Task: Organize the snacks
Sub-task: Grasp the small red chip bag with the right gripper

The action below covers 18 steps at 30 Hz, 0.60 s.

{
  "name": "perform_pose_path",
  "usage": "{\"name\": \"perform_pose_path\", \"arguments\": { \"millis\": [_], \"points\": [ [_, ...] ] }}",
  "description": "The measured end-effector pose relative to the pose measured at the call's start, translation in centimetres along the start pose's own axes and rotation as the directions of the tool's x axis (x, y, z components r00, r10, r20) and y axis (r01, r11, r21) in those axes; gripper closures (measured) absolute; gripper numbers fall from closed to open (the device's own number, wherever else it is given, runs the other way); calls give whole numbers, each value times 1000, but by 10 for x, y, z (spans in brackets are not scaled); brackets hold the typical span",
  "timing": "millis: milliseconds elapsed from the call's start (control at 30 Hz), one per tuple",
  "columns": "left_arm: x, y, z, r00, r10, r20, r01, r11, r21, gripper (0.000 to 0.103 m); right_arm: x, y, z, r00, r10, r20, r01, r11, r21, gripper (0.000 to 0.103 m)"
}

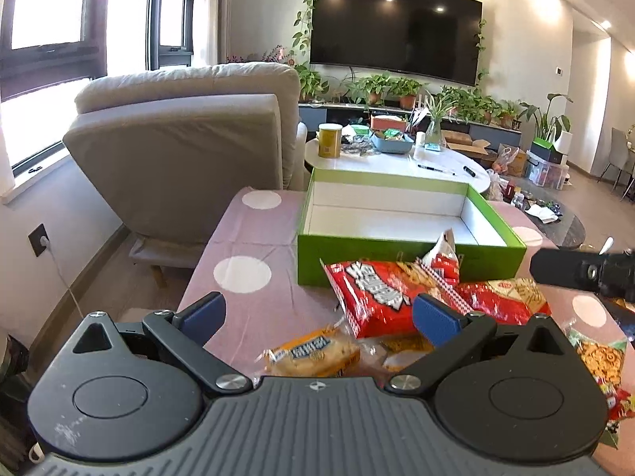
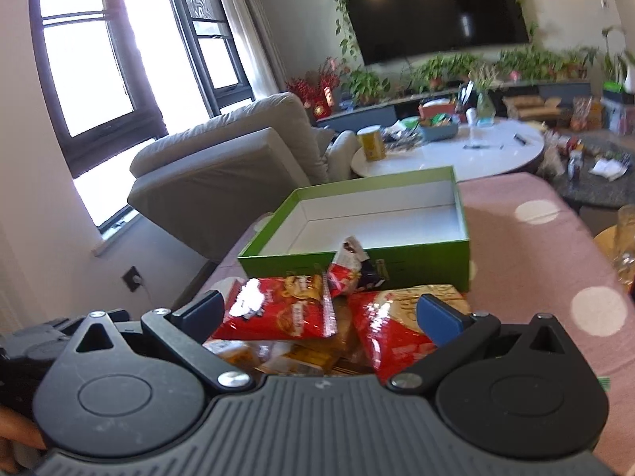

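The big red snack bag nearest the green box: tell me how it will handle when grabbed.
The big red snack bag looks puffed and crinkly, so probably light and floppy, sagging if pinched at an edge. Its glossy film may slip. The contents likely crush under a hard squeeze.

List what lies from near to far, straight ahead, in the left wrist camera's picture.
Left tool → bread packet → red snack bag → green box → white round table → television.

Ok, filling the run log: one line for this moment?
stage: pre-grasp | left gripper: open, empty | right gripper: open, empty | green box: empty | snack bags: piled before box
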<state>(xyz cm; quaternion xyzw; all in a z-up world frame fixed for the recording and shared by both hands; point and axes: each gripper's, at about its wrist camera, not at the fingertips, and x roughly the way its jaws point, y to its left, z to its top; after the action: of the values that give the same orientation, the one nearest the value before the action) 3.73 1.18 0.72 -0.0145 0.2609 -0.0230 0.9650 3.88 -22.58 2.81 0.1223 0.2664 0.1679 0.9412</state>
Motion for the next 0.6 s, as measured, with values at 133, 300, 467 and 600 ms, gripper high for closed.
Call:
{"name": "perform_pose_path", "arguments": {
  "millis": [133,300,467,600],
  "points": [
    [20,4,9,998,-54,-28,54,998,-15,11,15,-6,20,997,49,-63,-47,999,24,14],
    [50,9,13,988,-128,-88,123,991,-60,20,67,-18,43,954,166,-249,-140,983,116,14],
    [71,7,8,971,-194,-140,188,981,-55,38,106,-21,39,911,190,-367,-136,976,168,14],
    [80,9,4,962,-226,-151,217,973,-75,45,123,-21,34,880,222,-419,-147,968,203,14]
  ]
}}
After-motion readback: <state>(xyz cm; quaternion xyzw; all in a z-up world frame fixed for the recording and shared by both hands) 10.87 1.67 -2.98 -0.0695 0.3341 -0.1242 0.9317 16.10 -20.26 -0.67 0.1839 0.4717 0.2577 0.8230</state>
